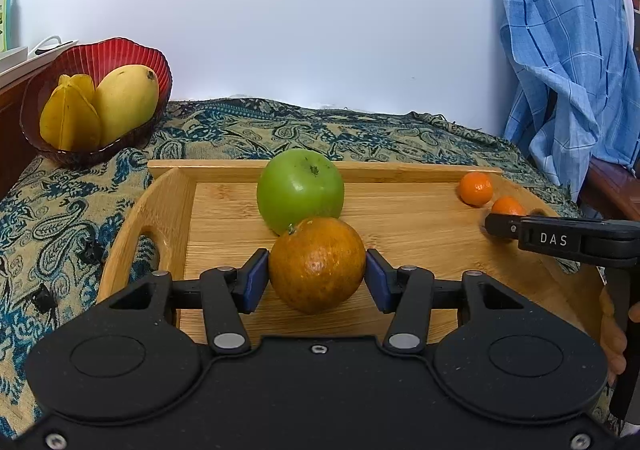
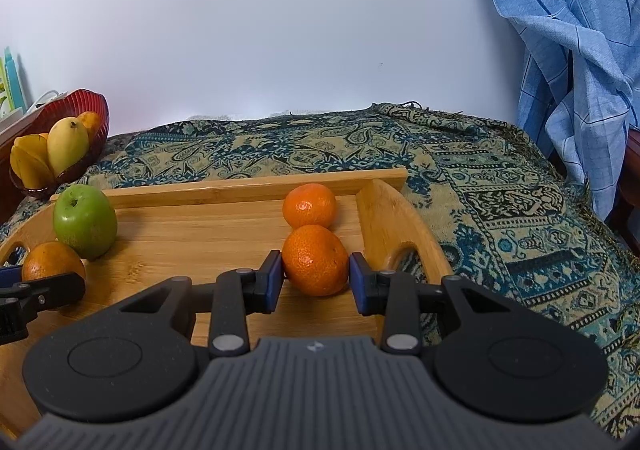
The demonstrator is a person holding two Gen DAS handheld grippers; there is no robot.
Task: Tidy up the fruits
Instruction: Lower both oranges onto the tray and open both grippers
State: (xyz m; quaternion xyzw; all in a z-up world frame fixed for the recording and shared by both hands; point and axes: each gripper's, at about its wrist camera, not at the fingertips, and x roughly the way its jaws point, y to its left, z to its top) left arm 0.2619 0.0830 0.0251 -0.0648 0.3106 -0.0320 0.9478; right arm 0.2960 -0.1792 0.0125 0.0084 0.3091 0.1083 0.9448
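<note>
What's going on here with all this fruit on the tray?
A person is sorting fruit with two handheld grippers. The left gripper has its jaws around a dull brownish orange on the wooden tray, just in front of a green apple. The right gripper brackets the nearer of two mandarins. A red bowl already holds a mango and a starfruit.

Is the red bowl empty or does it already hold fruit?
Holds fruit. The red bowl contains a mango and a starfruit; the right wrist view shows something orange behind them.
</note>
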